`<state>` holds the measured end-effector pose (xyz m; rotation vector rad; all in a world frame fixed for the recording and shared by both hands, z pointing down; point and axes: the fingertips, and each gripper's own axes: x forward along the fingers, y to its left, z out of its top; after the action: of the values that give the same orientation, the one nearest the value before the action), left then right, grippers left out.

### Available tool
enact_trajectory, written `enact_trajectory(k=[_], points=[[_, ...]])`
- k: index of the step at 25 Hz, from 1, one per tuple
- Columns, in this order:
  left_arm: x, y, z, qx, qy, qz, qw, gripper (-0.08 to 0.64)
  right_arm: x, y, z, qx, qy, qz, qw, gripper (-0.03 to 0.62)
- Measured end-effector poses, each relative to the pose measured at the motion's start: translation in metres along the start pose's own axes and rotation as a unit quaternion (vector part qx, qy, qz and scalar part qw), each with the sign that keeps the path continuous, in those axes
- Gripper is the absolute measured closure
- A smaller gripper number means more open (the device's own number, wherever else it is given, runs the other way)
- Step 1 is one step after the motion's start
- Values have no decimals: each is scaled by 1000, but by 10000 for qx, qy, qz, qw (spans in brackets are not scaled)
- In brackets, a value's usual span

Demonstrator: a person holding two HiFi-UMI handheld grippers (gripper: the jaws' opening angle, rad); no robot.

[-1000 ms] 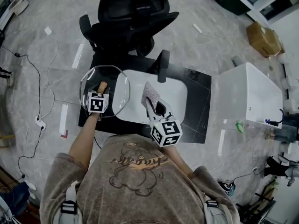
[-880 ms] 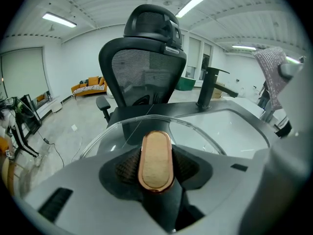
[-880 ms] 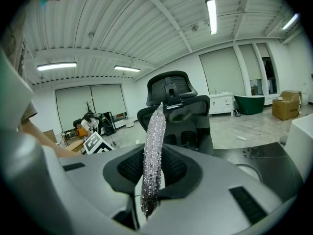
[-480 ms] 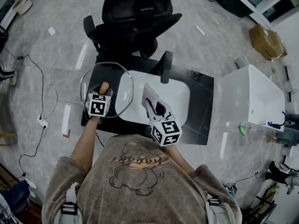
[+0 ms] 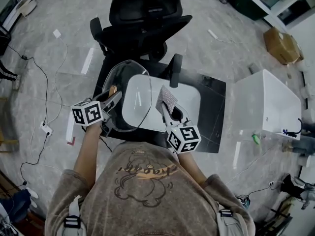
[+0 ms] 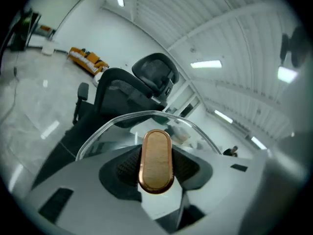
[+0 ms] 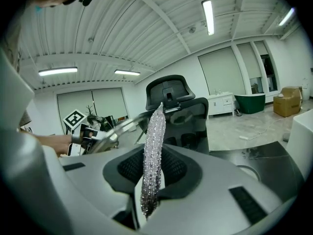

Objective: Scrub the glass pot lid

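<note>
The glass pot lid (image 5: 129,95) stands tilted on edge over the left end of the white basin (image 5: 189,98). My left gripper (image 5: 112,97) is shut on its oval wooden knob (image 5: 112,89). In the left gripper view the knob (image 6: 156,160) sits clamped between the jaws, with the lid's rim (image 6: 146,115) arching behind it. My right gripper (image 5: 170,110) is shut on a silvery scrub cloth (image 5: 167,98), held upright just right of the lid. In the right gripper view the cloth (image 7: 153,151) rises from the jaws and the lid (image 7: 117,129) is on the left, apart from it.
The basin rests on a black table (image 5: 211,107). A black office chair (image 5: 145,21) stands behind the table, its armrest (image 5: 174,69) close to the basin. A white cabinet (image 5: 266,100) is at the right. Cables (image 5: 42,97) trail on the floor at the left.
The left gripper has rolled over and swung the lid from facing up beside the basin to standing on edge over its left end. The right gripper with the cloth shifted slightly right.
</note>
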<state>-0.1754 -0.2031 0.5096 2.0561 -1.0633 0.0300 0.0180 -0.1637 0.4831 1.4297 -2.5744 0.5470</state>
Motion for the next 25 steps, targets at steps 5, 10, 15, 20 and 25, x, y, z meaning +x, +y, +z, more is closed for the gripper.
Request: enact_trajectory(k=[5,10,15,20,25], points=[[6,-60,-7,-2179,-274,-1909,9567,379,-9,6,23,240,-346,347,9985,512],[16,-90,-21,-2246,-106,-2320,9464,379,-26,26,58,253,-782,880,9927,512],[25,-95,-33,-2302,102,-2320,9450,379,-42,41,76,106,-927,1189,9885,512],[29,-98,-38,-2205,164,-2376,9459,379,-55,46,77,89,-942,1248,9877,512],[31,-110,-43,-2303,343,-2456,9410,379,-61,39,76,183,-946,1222,9878,512]])
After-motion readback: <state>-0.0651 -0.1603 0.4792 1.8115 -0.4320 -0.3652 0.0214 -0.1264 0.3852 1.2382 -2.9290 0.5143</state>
